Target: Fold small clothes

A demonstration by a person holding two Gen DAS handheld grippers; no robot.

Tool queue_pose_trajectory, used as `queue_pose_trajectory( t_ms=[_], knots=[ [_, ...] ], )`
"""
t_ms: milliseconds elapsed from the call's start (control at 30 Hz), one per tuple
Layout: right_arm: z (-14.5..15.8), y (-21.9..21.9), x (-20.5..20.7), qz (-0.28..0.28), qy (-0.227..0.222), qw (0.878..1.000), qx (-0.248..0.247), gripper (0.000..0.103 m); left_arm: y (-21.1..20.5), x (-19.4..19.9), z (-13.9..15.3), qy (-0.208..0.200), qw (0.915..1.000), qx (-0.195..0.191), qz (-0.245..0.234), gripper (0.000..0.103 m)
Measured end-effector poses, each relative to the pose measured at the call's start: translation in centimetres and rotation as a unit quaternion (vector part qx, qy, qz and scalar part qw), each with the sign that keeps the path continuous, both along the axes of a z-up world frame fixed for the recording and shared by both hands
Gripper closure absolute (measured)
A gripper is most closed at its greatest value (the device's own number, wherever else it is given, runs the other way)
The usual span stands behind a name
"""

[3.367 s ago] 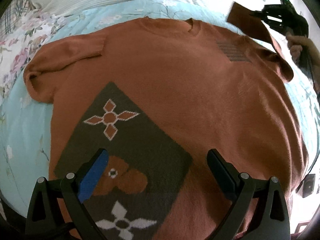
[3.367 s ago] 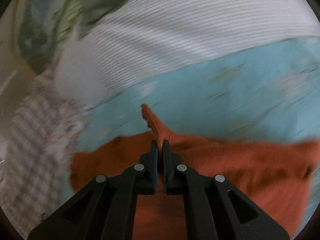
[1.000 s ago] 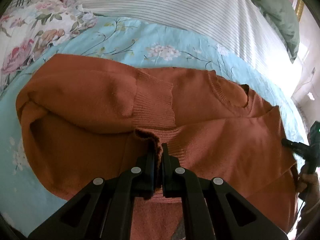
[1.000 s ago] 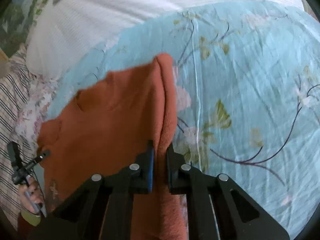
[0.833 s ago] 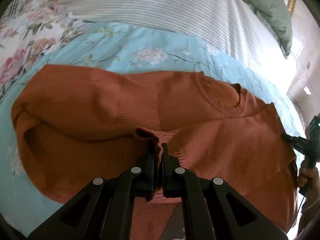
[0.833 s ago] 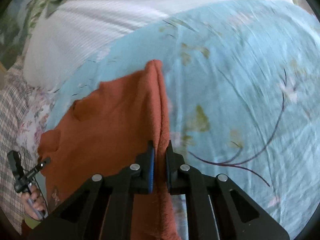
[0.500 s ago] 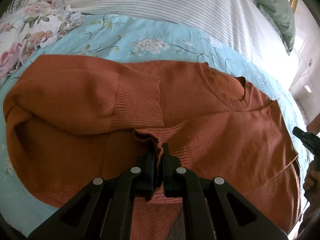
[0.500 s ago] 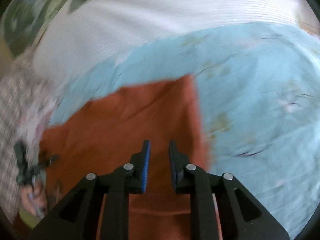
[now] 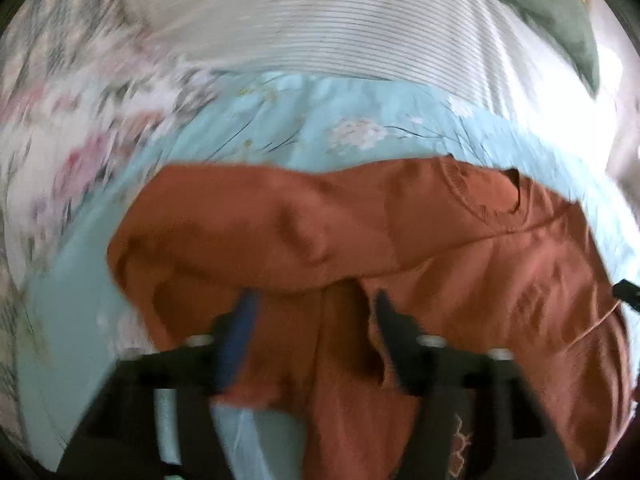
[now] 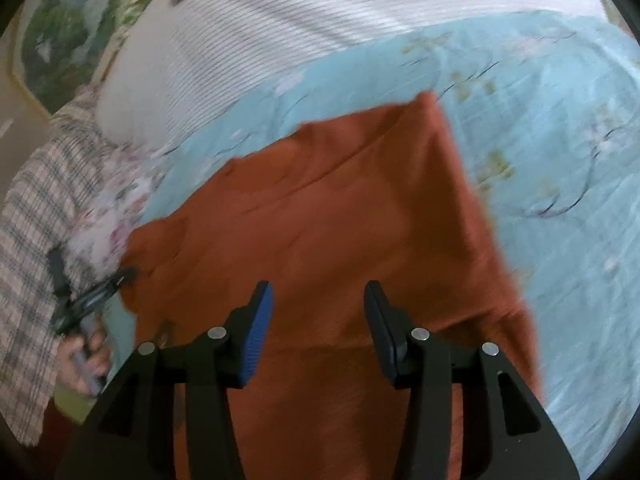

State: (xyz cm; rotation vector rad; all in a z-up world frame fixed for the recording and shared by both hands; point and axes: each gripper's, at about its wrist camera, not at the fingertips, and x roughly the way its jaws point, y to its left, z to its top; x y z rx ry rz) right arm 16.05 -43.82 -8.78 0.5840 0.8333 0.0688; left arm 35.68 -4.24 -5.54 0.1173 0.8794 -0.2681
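Rust-orange sweater (image 9: pixel 460 240) lies on the bed, on the light-blue floral sheet (image 9: pixel 320 120), partly folded: left sleeve (image 9: pixel 260 236) laid across the body toward the middle, round collar (image 9: pixel 484 196) at the far edge. Right wrist view shows the same sweater (image 10: pixel 340 232) with its right side folded in, giving a straight edge running along the sheet (image 10: pixel 560 140).

Left gripper (image 9: pixel 312 328): fingers apart and opening. A ridge of sweater fabric stands between them, closer to the right finger; frame is motion-blurred, so I can't tell whether that finger touches the cloth. Not clamped on it. Blue pad visible on the left finger (image 9: pixel 238 336).

Right gripper (image 10: pixel 318 320): fingers apart and opening, hovering over the flat sweater body. Nothing pinched between them, only cloth lying below. Blue pad on the left finger (image 10: pixel 256 336).

In the right wrist view, the left gripper (image 10: pixel 116 278) shows at the sweater's left edge, held in the person's hand (image 10: pixel 84 356). The tip of the right gripper (image 9: pixel 626 292) pokes in at the right edge of the left wrist view.

Behind the sweater: white striped bedding (image 9: pixel 340 32), green pillow (image 9: pixel 560 12) at far right, pink floral fabric (image 9: pixel 60 140) to the left, plaid cloth (image 10: pixel 32 220) at the left edge of the right wrist view.
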Motion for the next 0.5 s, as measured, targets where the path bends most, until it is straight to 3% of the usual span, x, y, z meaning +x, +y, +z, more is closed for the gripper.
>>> queue_pose_trajectory(
  t_ms=[167, 267, 333, 367, 467, 500],
  knots=[
    [-1.2, 2.3, 0.5, 0.031, 0.015, 0.999, 0.022, 0.054, -4.7, 3.0, -0.7, 0.015, 0.9979, 0.053, -0.034, 0.022],
    [-1.0, 2.9, 1.1, 0.041, 0.014, 0.999, 0.031, 0.054, -6.9, 4.7, -2.5, 0.021, 0.9935, 0.105, -0.039, 0.022],
    [-0.7, 3.3, 1.2, 0.041, 0.011, 0.999, 0.024, 0.054, -7.8, 5.6, -4.4, 0.036, 0.9878, 0.147, -0.035, 0.026],
    [-0.6, 3.2, 1.4, 0.039, 0.009, 0.999, 0.022, 0.054, -7.9, 6.0, -4.9, 0.042, 0.9873, 0.149, -0.036, 0.029],
    [-0.3, 3.0, 1.5, 0.036, 0.006, 0.999, 0.024, 0.054, -6.7, 6.3, -4.4, 0.041, 0.9914, 0.121, -0.03, 0.062],
    [-0.3, 2.9, 1.4, 0.035, 0.004, 0.999, 0.025, 0.054, -6.1, 6.5, -4.1, 0.043, 0.9913, 0.124, -0.014, 0.09]
  ],
)
